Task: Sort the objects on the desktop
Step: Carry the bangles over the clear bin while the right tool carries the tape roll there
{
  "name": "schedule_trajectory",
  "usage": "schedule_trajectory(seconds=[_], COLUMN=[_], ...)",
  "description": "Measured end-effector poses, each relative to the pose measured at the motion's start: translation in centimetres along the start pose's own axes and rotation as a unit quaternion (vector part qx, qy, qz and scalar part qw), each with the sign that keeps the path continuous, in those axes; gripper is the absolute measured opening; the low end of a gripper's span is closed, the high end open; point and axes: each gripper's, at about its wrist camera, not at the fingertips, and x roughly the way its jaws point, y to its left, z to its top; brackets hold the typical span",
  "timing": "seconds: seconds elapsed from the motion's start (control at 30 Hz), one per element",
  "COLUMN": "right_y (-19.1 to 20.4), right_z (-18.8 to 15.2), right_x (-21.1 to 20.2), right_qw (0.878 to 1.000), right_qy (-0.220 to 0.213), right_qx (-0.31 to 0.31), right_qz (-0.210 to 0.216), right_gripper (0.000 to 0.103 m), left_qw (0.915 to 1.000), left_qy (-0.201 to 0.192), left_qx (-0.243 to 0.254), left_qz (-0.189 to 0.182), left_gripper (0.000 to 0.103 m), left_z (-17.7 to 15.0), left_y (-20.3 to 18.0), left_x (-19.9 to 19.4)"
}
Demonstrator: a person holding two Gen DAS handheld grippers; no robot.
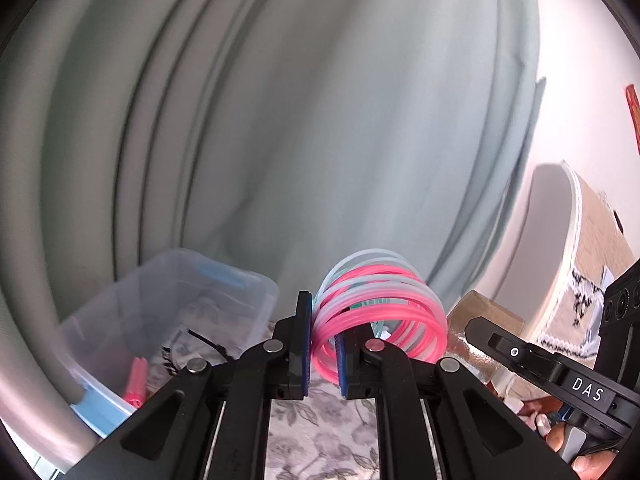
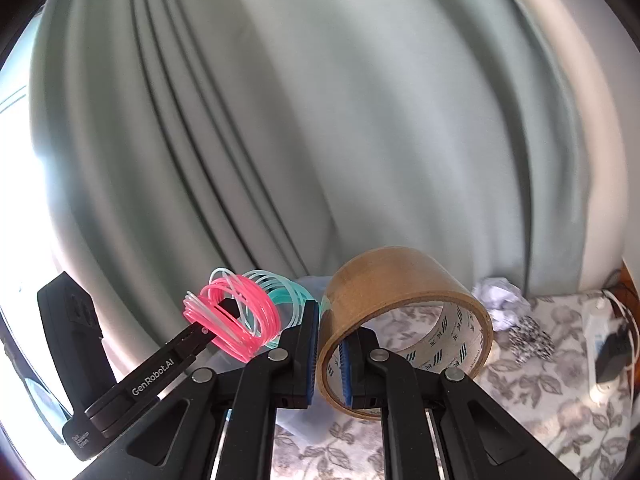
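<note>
Sorting in full swing here, both claws loaded at once! The left claw is pinching a bundle of pink and pale plastic rings by one side, held up in the air in front of the grey-green curtain. The right claw has one finger inside a roll of brown tape and one outside, clamped on its wall, also lifted clear of the floral tabletop. On the left sits a clear storage bin that already holds a few bits, something pink among them, so I judge part of the job done and these two loads not yet dropped. Left on the tabletop: a crumpled paper ball, plus a charger and white cables at the right edge. Crowding looks like the real snag, since the two claws ride just beside each other and could collide over the bin.
</note>
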Motion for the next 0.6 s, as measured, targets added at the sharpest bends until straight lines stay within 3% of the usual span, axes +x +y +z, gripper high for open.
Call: schedule_trajectory(seconds=[0.4, 0.6], right_y=[5.0, 6.5], right_z=[-0.1, -1.3], right_x=[6.1, 9.8], right_qw=[0.997, 0.993], right_qy=[0.045, 0.079], right_qx=[-0.042, -0.058], right_qz=[0.046, 0.059], right_gripper=[0.011, 0.011], left_qw=[0.9979, 0.9948], left_qy=[-0.018, -0.008], left_qx=[-0.034, -0.061], left_qz=[0.052, 0.081], left_gripper=[0.01, 0.01], left_z=[1.2, 0.9], left_y=[6.1, 9.6], left_x=[-1.9, -1.5])
